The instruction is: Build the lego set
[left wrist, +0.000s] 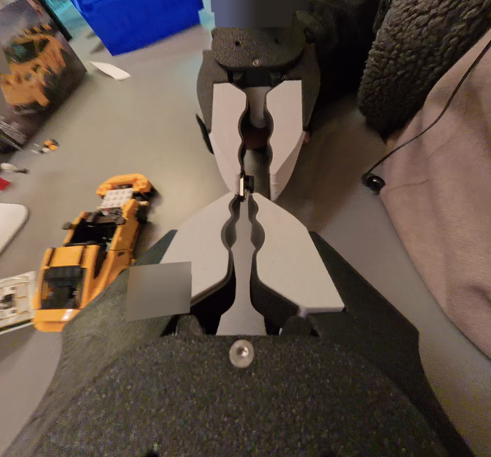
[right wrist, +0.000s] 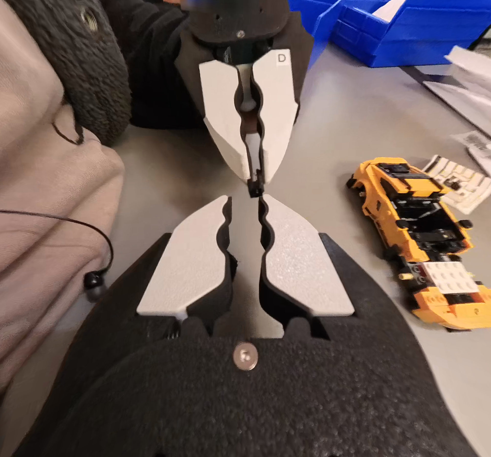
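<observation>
A grey bench (left wrist: 148,131) runs the length of the room in front of me, and right at its near edge the two tools meet nose to nose above it. The left hand-held gripper (left wrist: 242,198) has its jaws pinched together on a small black piece (left wrist: 245,185) with a pale face, which sticks out past the tips. The right hand-held gripper (right wrist: 245,200) faces it with its jaws a little apart, one tip just beside the piece but not clamped on it.

It looks to me like a hand-over, or a bit of fiddling with the part in mid-air, before it goes onto the model. The next move would call for the right jaws to close squarely on so small a part without knocking it loose.

The orange car (left wrist: 87,253) lies off to the side on the bench, part-built, its cabin open and a white studded plate showing at one end, well apart from both tools. A dark fleece sleeve (left wrist: 414,46) and a dangling black cord (left wrist: 425,131) crowd the other side. Further off lie some loose bits (left wrist: 49,145), a printed sheet (right wrist: 449,178), the set's box (left wrist: 32,72) and, farthest, blue bins (left wrist: 138,11).
</observation>
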A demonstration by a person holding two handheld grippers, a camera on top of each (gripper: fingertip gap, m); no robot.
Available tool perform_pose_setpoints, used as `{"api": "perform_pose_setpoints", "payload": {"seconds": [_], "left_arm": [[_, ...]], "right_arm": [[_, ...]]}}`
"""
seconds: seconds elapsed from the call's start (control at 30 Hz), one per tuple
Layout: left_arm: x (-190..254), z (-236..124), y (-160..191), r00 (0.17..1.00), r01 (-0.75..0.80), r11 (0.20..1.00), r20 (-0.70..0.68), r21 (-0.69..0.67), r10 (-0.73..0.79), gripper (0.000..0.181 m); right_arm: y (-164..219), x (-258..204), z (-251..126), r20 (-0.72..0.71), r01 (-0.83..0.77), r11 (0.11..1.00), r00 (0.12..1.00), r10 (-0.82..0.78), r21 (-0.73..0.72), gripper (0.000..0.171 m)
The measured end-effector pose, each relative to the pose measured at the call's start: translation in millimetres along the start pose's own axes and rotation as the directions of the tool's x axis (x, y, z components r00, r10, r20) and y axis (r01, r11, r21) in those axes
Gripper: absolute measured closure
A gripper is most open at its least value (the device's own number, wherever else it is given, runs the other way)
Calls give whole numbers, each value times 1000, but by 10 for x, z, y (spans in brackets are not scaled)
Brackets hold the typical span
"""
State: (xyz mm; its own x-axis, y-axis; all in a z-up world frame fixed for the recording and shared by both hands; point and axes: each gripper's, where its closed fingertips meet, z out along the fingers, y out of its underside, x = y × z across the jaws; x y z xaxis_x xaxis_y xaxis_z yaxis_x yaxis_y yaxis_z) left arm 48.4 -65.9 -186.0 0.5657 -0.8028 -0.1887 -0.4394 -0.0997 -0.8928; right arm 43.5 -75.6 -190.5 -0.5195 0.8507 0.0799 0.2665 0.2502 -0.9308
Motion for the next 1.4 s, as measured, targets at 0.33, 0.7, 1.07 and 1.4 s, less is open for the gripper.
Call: {"api": "perform_pose_setpoints", "payload": {"seconds": [0.33,0.7,1.07,1.4], "left_arm": [[-112,-107,-300,779,-525,848,365,-66,510,175],[-99,-95,-295,878,-396,917,310,40,366,169],[31,-55,-263,989,141,974,-59,176,-132,174],[3,-41,-244,990,141,980,-15,142,-141,174]], "right_arm": [[-357,75,-162,128,-319,921,946,297,222,152],[-313,78,-187,-55,-25,976,998,37,217,163],[-313,-3,-164,-103,111,982,990,-95,153,163],[-288,23,-176,-124,110,986,988,-95,122,163]]}}
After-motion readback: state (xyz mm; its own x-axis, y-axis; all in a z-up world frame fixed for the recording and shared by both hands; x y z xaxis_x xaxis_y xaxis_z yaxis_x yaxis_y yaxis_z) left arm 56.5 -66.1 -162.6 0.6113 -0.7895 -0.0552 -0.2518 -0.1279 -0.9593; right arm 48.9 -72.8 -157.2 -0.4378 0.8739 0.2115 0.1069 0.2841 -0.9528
